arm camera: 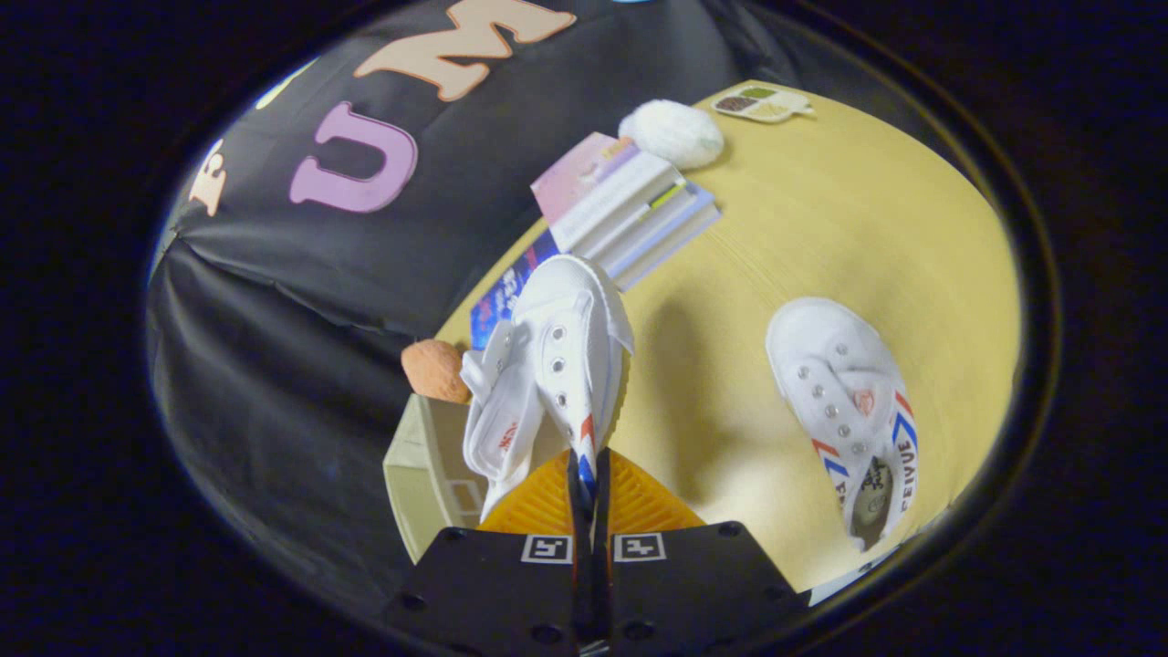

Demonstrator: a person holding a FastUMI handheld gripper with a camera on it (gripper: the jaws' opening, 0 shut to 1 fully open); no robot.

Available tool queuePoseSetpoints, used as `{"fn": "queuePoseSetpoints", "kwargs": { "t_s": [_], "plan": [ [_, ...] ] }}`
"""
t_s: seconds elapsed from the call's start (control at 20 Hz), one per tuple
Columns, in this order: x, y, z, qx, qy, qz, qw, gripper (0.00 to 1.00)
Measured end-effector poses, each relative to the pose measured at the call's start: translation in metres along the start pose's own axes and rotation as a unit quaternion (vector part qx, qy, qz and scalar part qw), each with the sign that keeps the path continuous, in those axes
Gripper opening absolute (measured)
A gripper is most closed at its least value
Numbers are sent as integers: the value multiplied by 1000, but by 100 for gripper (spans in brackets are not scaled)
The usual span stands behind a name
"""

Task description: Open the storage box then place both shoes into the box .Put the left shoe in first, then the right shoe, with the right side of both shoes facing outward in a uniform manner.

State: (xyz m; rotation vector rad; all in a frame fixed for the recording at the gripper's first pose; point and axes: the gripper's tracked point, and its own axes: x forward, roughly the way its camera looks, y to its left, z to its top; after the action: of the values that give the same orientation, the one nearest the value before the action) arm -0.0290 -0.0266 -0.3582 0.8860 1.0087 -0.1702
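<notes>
My gripper (589,474) is shut on the side wall of a white canvas shoe (557,356) with red and blue chevrons, which hangs toe-forward above the table. Both fingers press on the shoe's side near the heel. Below and to the left of the held shoe lies the cream storage box (420,465), its opening showing beside the fingers. The second white shoe (844,401) lies on the yellow table (821,237) to the right of the fingers, toe pointing away, its opening and insole visible.
Beyond the held shoe is a stack of books (630,214) and a blue booklet (500,297). A white fluffy ball (672,134) and a small palette tray (762,102) sit farther back. An orange plush ball (435,370) rests by the box at the table's edge.
</notes>
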Motion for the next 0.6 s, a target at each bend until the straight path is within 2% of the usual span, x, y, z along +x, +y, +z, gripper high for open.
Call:
{"fn": "queuePoseSetpoints", "kwargs": {
  "t_s": [0.15, 0.25, 0.4, 0.6],
  "plan": [
    [-13, 57, 17, -33, -17, 46, 998, 2],
    [-14, 99, 12, -51, -10, 81, 995, 2],
    [-6, 142, -22, -83, 18, 117, 989, 2],
    [22, 166, -84, -136, 77, 130, 979, 2]
  ]
}}
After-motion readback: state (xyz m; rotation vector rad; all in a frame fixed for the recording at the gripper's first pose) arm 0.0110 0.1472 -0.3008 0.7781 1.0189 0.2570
